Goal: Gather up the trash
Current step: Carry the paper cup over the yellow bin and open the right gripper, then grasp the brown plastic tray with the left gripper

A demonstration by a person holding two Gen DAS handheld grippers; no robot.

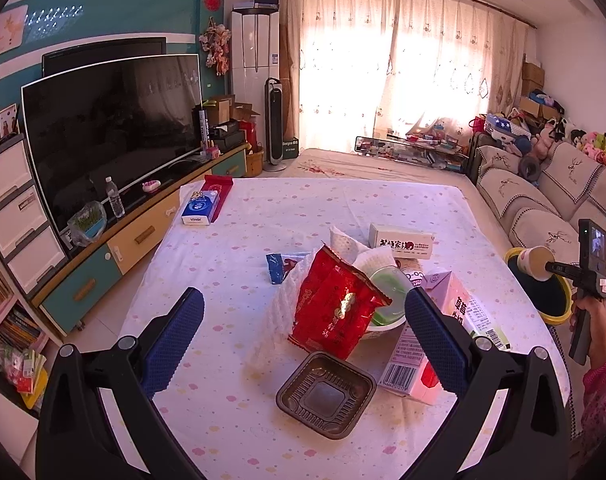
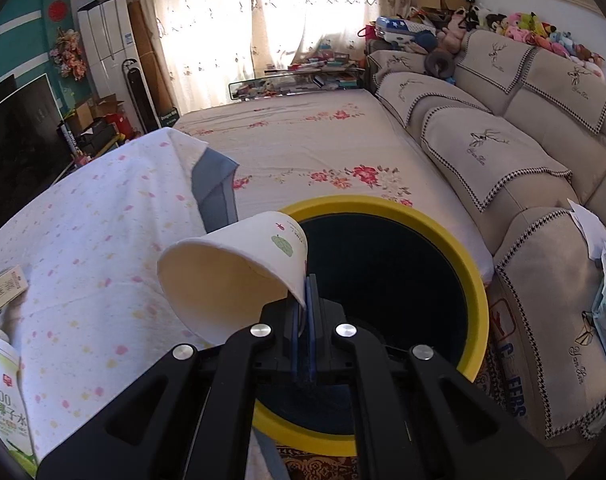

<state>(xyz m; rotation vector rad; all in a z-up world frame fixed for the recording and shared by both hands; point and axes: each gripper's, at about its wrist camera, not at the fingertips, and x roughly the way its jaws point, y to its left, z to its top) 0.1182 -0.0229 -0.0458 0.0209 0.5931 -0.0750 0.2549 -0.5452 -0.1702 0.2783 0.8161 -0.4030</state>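
Observation:
My right gripper (image 2: 305, 292) is shut on the rim of a white paper cup (image 2: 235, 276) and holds it tipped on its side over the yellow-rimmed black trash bin (image 2: 473, 276). The cup (image 1: 534, 263), the right gripper (image 1: 553, 268) and the bin (image 1: 559, 312) also show at the right of the left wrist view. My left gripper (image 1: 303, 320) is open and empty above a pile of trash on the table: a red snack bag (image 1: 335, 304), a brown plastic tray (image 1: 327, 394), a pink milk carton (image 1: 423, 360) and a bowl with a green lid (image 1: 387, 292).
The table (image 1: 243, 248) has a white spotted cloth, with a tissue pack (image 1: 201, 208), a white box (image 1: 401, 240) and a blue wrapper (image 1: 277, 266) on it. A coconut water carton (image 2: 7, 392) stands at the table edge. A sofa (image 2: 503, 148) is right, a TV (image 1: 111, 128) left.

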